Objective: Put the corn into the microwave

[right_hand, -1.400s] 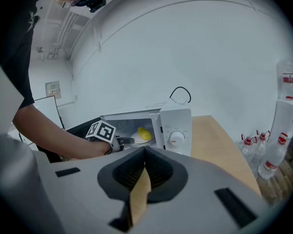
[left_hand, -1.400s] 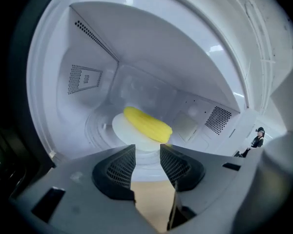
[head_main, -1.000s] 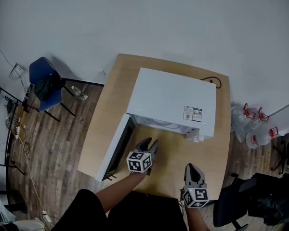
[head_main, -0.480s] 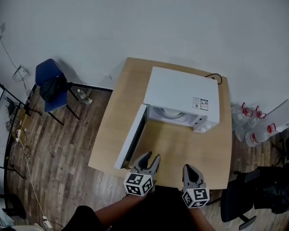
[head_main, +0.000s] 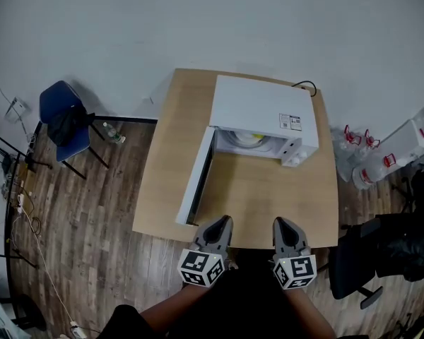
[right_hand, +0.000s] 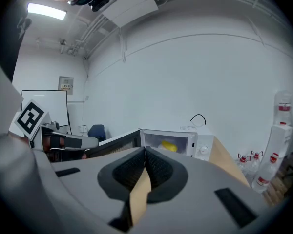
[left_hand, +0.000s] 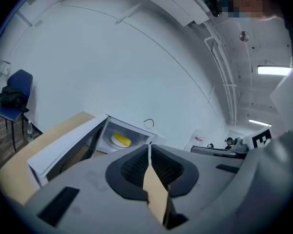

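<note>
The corn (head_main: pixel 249 139) is lying on the plate (left_hand: pixel 113 143) inside the microwave (head_main: pixel 261 108), whose door (head_main: pixel 196 179) is standing open on the left. The microwave is sitting at the far end of the bench (head_main: pixel 268 196). Both tools are hovering side by side at the bench's near edge, well apart from the microwave. The left tool (head_main: pixel 222 222) has just been closing its jaws and is clenching on nothing; the right tool (head_main: pixel 283 224) is clenched too, empty.

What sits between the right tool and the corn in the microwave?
Only bare table between right tool and corn, per the head view; the microwave door stands open aside.
</note>
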{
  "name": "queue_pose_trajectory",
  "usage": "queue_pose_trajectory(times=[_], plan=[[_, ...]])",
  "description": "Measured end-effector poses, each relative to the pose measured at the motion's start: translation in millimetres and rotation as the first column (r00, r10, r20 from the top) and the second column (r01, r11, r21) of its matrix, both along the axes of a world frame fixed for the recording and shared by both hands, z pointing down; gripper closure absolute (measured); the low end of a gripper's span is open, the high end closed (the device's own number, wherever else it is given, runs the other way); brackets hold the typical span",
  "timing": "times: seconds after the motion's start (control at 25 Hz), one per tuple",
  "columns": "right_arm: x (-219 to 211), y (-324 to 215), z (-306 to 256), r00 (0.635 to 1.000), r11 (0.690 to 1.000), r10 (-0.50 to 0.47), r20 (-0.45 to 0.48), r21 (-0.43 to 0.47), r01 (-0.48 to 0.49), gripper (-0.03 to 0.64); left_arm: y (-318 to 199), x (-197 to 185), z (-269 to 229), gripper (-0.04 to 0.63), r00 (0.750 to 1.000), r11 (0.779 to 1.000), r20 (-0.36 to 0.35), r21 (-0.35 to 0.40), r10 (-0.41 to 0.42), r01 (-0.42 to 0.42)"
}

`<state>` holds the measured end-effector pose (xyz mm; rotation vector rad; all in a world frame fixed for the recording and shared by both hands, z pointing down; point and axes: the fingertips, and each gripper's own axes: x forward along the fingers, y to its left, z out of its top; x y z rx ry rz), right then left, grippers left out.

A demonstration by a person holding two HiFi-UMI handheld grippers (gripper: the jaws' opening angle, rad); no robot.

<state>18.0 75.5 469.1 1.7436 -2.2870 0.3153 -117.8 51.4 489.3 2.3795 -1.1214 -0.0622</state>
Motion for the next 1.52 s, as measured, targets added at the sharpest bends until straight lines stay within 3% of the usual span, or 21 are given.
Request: queue_pose_trajectory(times=[0.2,0.4,1.04,1.52], plan=[[-14,1,-8,1.0,0.999,-0.025,-0.013,0.032,0.026,0.557,14,-3,-16,0.578,0.997,0.994,0.072,0.106,0.021,-0.029],[-26,-2,-10,0.998,0.997,-0.062,-0.004,0.052,0.062,0.557,14,-9,-25,0.581,0.996,0.99,0.086,0.143,-0.01,-0.002],[19,20,-32,1.0,0.996,-0.018,-0.002,0.088,0.019,0.557,24,21,-41,0.583,0.993,0.983,0.106,0.181,-0.045,0.025],[53,32,-27,0.999,0.997,0.042,-0.021,0.066,-0.041,0.557,25,45,-36,0.581,0.994,0.988,0.104,0.156,-0.03,0.013]])
